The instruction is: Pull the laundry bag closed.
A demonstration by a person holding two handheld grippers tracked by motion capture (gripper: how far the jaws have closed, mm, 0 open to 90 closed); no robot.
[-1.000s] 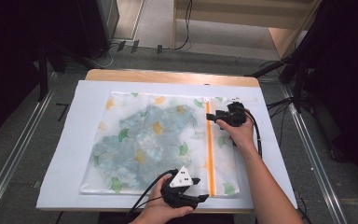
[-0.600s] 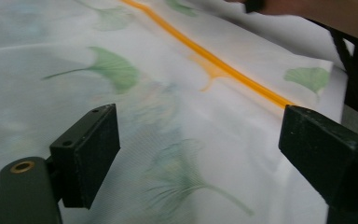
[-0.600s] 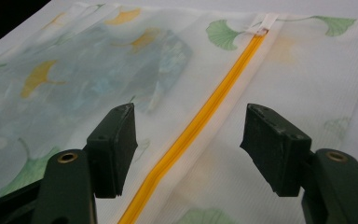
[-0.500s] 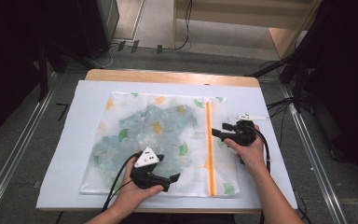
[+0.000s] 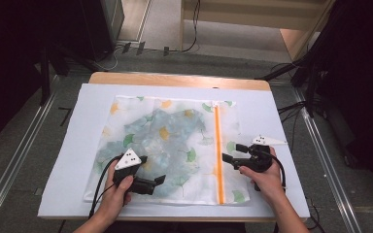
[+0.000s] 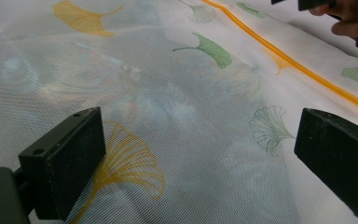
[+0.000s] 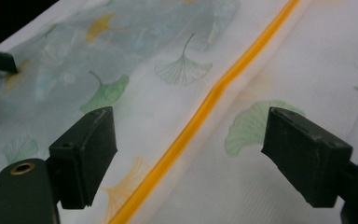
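Note:
A white mesh bag (image 5: 175,141) printed with ginkgo leaves lies flat on the table, with a bluish garment (image 5: 160,131) showing through it. Its orange zipper (image 5: 218,145) runs from the far edge to the near edge. My left gripper (image 5: 161,180) hovers low over the bag's near left part, pointing right. Its jaws have just been opening and stand open over the mesh (image 6: 177,107), holding nothing. My right gripper (image 5: 233,152) sits just right of the zipper, pointing left. Its jaws have also just been opening and now straddle the zipper (image 7: 205,107) without touching it.
A white sheet (image 5: 97,102) covers the wooden table (image 5: 175,78), leaving bare margins around the bag. Metal rails (image 5: 14,160) run along the floor on both sides. Cables (image 5: 296,109) lie on the floor at the right. In the left gripper view the other hand (image 6: 349,28) shows at the top right.
My left hand has moved left from the zipper's near end to the bag's near left part. My right hand has come toward me along the zipper. Both jaws stand wider.

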